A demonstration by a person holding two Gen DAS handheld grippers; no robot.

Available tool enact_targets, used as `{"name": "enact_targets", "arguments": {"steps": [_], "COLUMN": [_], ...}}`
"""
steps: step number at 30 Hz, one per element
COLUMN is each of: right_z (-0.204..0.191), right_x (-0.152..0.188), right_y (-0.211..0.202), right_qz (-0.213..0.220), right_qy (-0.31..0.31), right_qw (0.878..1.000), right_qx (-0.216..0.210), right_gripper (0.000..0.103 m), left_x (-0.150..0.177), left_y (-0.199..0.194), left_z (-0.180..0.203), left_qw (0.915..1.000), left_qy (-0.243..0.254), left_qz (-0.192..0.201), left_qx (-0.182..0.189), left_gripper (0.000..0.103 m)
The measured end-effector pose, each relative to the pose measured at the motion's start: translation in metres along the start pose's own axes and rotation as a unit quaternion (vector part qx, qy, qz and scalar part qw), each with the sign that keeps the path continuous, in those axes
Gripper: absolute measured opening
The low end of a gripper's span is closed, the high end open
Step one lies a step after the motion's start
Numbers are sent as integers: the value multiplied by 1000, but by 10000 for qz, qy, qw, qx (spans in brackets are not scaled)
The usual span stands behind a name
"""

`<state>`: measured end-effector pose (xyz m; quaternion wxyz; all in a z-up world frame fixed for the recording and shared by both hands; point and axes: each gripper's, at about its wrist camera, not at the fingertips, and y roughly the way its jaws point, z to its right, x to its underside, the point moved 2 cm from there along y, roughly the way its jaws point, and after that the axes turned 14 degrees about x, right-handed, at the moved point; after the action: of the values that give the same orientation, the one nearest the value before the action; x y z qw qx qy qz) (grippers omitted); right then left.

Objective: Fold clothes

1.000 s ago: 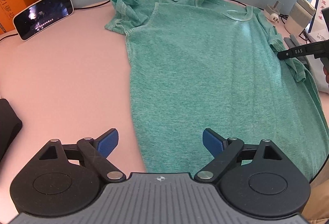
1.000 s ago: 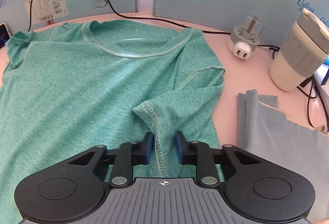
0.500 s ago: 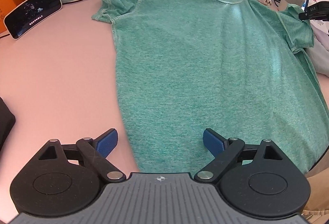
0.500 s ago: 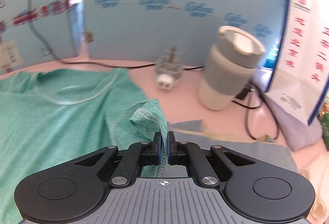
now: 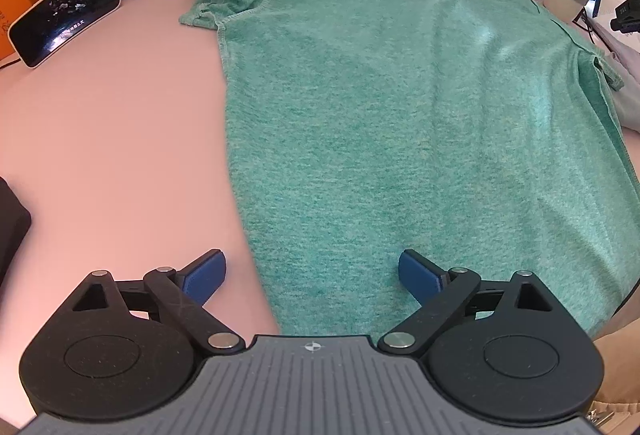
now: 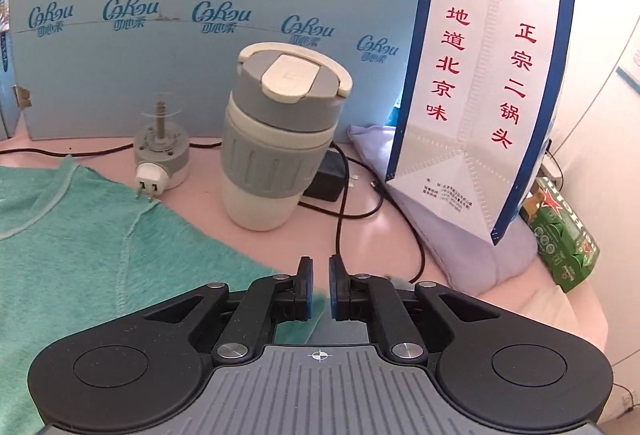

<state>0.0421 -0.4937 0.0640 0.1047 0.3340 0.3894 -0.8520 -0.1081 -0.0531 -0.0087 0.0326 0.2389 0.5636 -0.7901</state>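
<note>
green shirt (image 5: 420,123) flat on table (image 5: 120,139) | left claw (image 5: 312,275) wide apart, empty | right claw (image 6: 319,287) a little apart, empty | risk: bumping cup (image 6: 276,139) beside sleeve

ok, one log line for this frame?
left gripper: open, over shirt hem | right gripper: narrow gap, empty | shirt: flat, unfolded
</note>
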Motion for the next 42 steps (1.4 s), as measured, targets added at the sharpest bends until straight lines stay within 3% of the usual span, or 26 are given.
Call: {"name": "enact_targets", "arguments": {"steps": [2,6,13,18,25,30,33,42], "right_z": [4,-5,-65,-119,-198,-252,-276,-318], "right_x": [0,6,19,26,41,57,63,64], "right_y": [-3,-27,-94,-149,-235,-269,-277,-275], "right_qz": [6,114,314,392,543,519,429,204], "right_qy": [73,-63,-648,-1078,-1825,-2388,-2550,-2532], "right_qw": [10000,9988,9812,9495,8781,8452,8356,8453], "right_qx": [-13,-479,-1790,-2921,-4389,-4753,-4847,-4701], "right_gripper": [18,25,30,30,30,30,30,30], "left_x": [1,0,2,8,23,41,52,69], "left_y": [-1,0,-1,-6,-22,-31,-37,-46], "left_z": [0,1,3,-1,-15,-28,-34,-37], "left_qw": [10000,10000,10000,9999,9981,9945,9924,9909], "left_qy": [-22,-19,-9,-133,-555,-975,-1142,-1170], "left_qz": [5,-3,-6,24,191,289,395,668], "left_qx": [-3,-18,-26,-75,-202,-267,-244,-3], "left_gripper": [94,94,94,94,94,94,94,95]}}
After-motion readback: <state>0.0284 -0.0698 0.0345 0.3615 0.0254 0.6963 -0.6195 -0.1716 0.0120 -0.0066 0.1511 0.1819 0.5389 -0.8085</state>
